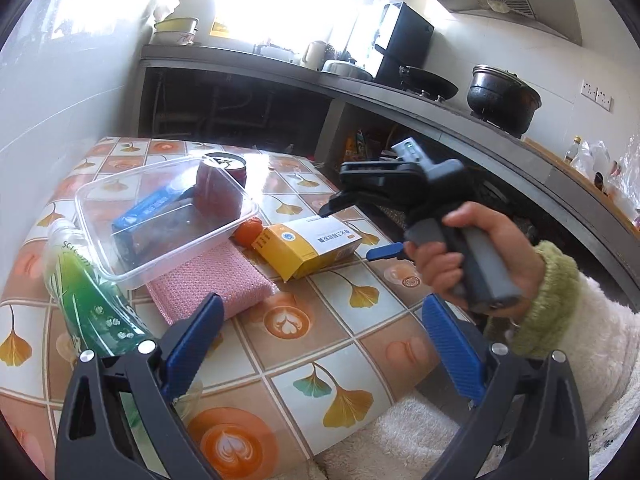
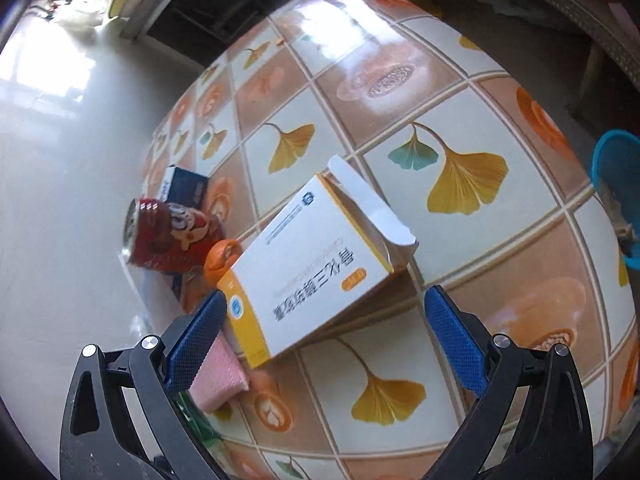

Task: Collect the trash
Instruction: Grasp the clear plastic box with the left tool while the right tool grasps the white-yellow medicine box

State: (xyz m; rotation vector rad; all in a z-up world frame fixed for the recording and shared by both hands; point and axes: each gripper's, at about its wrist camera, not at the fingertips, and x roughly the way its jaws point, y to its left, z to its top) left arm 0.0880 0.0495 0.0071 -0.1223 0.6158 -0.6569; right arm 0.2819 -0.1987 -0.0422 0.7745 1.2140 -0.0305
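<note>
both tongs are spread wide right now and neither one has hold of anything. the left tongs (image 1: 320, 344) hang over the near part of the table (image 1: 304, 336) with only tablecloth between the blue pads. the right tongs (image 2: 326, 330) are tipped down at the yellow and white box (image 2: 316, 264). from the right wrist view the box sits between the two pads, but i can't tell if the left pad touches its corner or is just beside it. the other pad is clearly apart from it.

the box lies on its side on the table with one end flap hanging open, blue printing on the white face. a small orange fruit (image 1: 248, 231) is just beside it, then a pink cloth (image 1: 212, 284) with a clear plastic container (image 1: 168, 220) resting on top. a blue box (image 1: 160, 206) and a red can (image 1: 224, 168) show through the container, so i can't say whether they're inside or behind it. a green bottle (image 1: 88, 292) lies at the left, its lower end hidden behind the left tongs. a hand (image 1: 472, 256) in a fuzzy white sleeve grips the right tool's handle.

the right wrist view is blurry at the edges; a blue basket (image 2: 618, 196) is cut off at the right edge.
</note>
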